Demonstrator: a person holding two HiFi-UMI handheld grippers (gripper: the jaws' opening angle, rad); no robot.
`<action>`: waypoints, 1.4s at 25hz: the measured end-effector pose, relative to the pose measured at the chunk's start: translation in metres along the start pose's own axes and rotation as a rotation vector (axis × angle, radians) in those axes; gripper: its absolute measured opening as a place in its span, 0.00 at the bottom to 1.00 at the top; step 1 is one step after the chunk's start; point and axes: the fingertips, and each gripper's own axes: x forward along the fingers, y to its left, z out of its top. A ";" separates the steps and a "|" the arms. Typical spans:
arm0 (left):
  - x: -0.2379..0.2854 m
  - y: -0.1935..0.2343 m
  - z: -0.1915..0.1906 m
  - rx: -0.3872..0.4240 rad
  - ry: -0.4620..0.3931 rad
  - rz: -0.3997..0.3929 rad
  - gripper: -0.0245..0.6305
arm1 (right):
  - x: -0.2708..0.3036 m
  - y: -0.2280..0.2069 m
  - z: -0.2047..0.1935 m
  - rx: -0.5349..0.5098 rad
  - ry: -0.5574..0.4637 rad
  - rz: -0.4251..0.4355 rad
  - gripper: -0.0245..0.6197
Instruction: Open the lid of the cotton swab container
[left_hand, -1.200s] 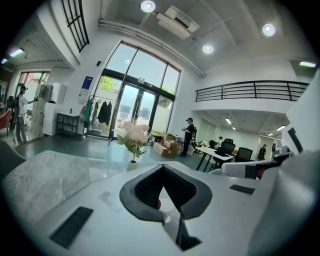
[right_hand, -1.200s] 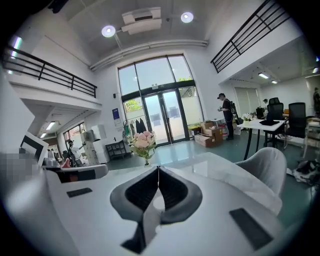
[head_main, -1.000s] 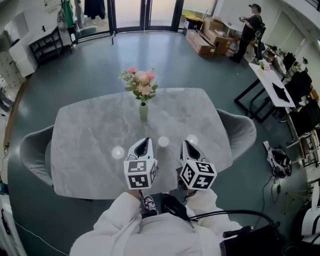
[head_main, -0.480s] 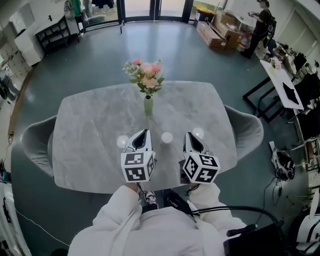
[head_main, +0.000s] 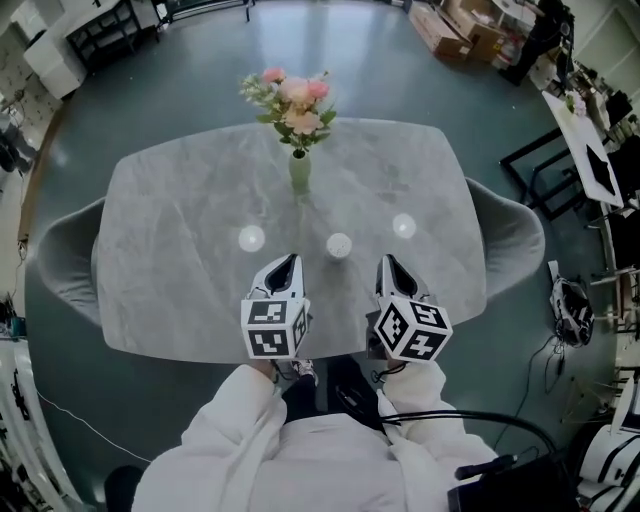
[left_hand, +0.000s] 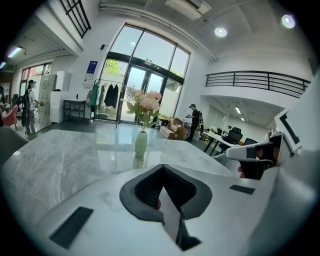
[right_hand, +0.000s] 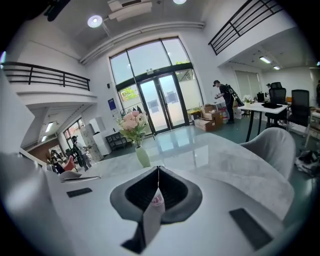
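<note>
The table (head_main: 180, 260) filled most of the head view, with one chair (head_main: 65, 265) tucked in at its left edge and another (head_main: 510, 240) at its right edge. The person stood at the near edge, white sleeves (head_main: 240, 430) at the bottom of the view, and held both grippers low over the near half.

The left gripper (head_main: 290, 262) and right gripper (head_main: 386, 262) pointed toward the far edge. They sat side by side but apart, each clenched on nothing: in each gripper view the jaws were pressed together with only air between them. This looked like a ready stance that framed the target for a two-handed job, one gripper to steady the body and the other to lift the lid. Either would have to open before it could take hold.

A vase (head_main: 299, 172) of flowers (head_main: 295, 100) stood mid-table toward the far edge, beyond the work and probably clear of it.

The container (head_main: 339, 245), small, white and round, sat near the table's middle. It lay just past the gripper tips, between their two lines, and touched neither.

It was too small in the head view to show a lid seam or hinge, though it appeared closed. Neither gripper view showed it, since each gripper's own body blocked the table just ahead. Two bright round spots flanked the container, one to its left (head_main: 251, 238) and one to its right (head_main: 403, 225). Whether they were glare or objects could not be told.
</note>
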 end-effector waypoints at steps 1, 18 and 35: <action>0.001 0.000 -0.006 -0.001 0.011 -0.001 0.04 | 0.002 -0.001 -0.006 0.006 0.012 0.001 0.13; 0.029 -0.014 -0.070 -0.012 0.120 -0.089 0.04 | 0.029 -0.007 -0.071 0.022 0.152 0.018 0.13; 0.061 -0.030 -0.089 0.099 0.181 -0.262 0.22 | 0.036 -0.024 -0.083 0.017 0.196 0.000 0.13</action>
